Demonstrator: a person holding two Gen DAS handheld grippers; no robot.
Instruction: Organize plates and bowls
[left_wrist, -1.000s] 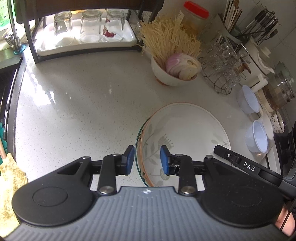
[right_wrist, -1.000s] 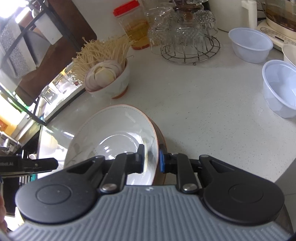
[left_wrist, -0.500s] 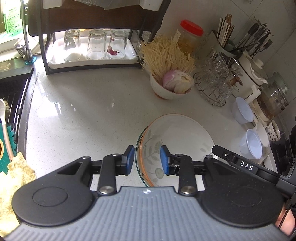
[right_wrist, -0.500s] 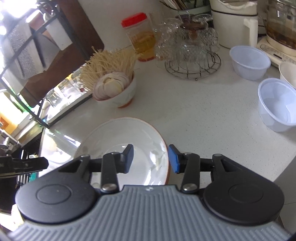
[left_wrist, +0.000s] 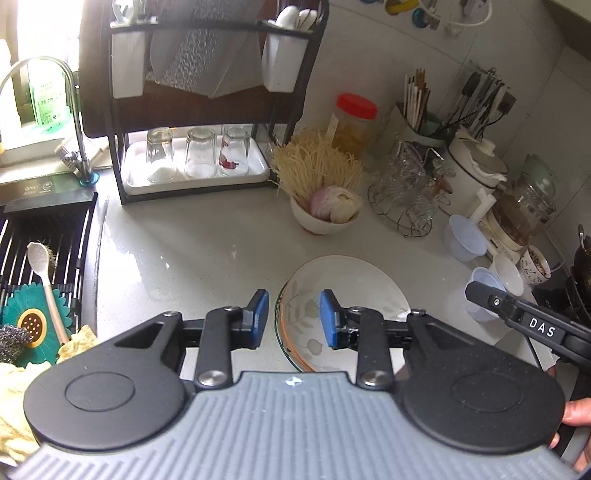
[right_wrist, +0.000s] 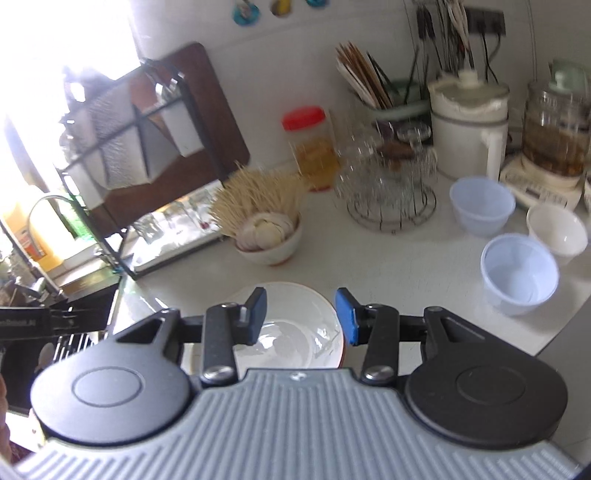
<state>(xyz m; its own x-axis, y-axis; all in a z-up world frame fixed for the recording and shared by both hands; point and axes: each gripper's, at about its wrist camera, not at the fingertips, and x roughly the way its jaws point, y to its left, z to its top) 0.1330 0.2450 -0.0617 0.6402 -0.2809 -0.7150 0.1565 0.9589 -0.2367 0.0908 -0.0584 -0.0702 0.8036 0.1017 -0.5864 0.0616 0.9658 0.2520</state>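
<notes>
I have just let go with my right gripper (right_wrist: 301, 314): 1 second ago its jaws were pinched on the rim of the plate (left_wrist: 347, 291), half a second ago they had parted, and now they stand wide apart and empty, raised above it. My left gripper (left_wrist: 290, 317) is also released, its jaws open with the plate's near rim showing in the gap between them but touching neither pad; its spread looks the same in all 3 left views. Both cameras have drawn back and up, so far more of the counter (left_wrist: 192, 254) is in sight than before.

I read this as the plate being set down and finished with. It sits on the counter on top of another dish, whose orange and green rims (left_wrist: 286, 339) peek out at its left edge. I judge the stack at 2 pieces, possibly more, as the lower rims are too thin to separate.

Taking the plate as my landmark, I count: 1 white bowl of noodles and onion (left_wrist: 325, 218) just behind it; 2 pale blue tubs (right_wrist: 482, 210) (right_wrist: 519, 273) to its right, well apart from it; 1 white cup (right_wrist: 557, 229) beyond those tubs; 3 upturned glasses (left_wrist: 199, 155) on the rack tray (left_wrist: 192, 184) far behind and to its left; 1 red-lidded jar (left_wrist: 354, 122) behind the noodle bowl.

The tubs and cup look like the next things to gather.
</notes>
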